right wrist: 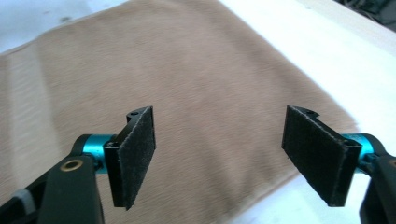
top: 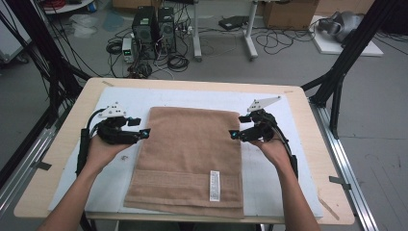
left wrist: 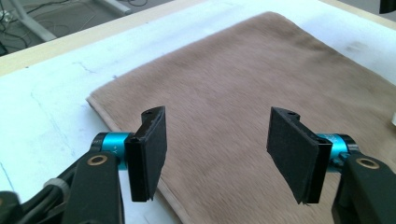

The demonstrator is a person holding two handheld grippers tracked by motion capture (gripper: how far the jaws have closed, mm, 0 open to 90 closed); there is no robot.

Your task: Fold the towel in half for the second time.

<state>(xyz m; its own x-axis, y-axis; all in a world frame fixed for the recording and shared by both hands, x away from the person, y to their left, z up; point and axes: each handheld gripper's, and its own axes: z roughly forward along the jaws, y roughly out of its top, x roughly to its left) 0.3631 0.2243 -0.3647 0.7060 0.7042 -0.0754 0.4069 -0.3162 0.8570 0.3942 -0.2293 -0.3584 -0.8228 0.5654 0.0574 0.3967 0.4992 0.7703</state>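
A brown towel [top: 190,161] is lying flat on the white mat [top: 269,187] that covers the table [top: 57,144]. It is already folded into a tall rectangle: at the near end a doubled edge is showing, with a woven band across it and a white label [top: 214,186] facing up. The long sides are running away from the person, and the far corners are looking square.

The left gripper [top: 144,133] is being held at the towel's left edge, about halfway along it, and the right gripper [top: 234,134] at the right edge, opposite. In the left gripper view the pads [left wrist: 150,154] are standing wide apart above the cloth, with the towel's edge passing just under the left one and nothing between them. In the right gripper view the pads [right wrist: 134,156] are likewise spread wide over the towel [right wrist: 187,93] near its edge, and no cloth is being pinched. Both grippers are therefore being carried empty.

Judged from this, at least one fold is done and the towel is set down neatly. What is left is probably a further fold: the two long edges, or the far corners, would have to be gripped and brought over toward the near end. No grip for that is yet taken.
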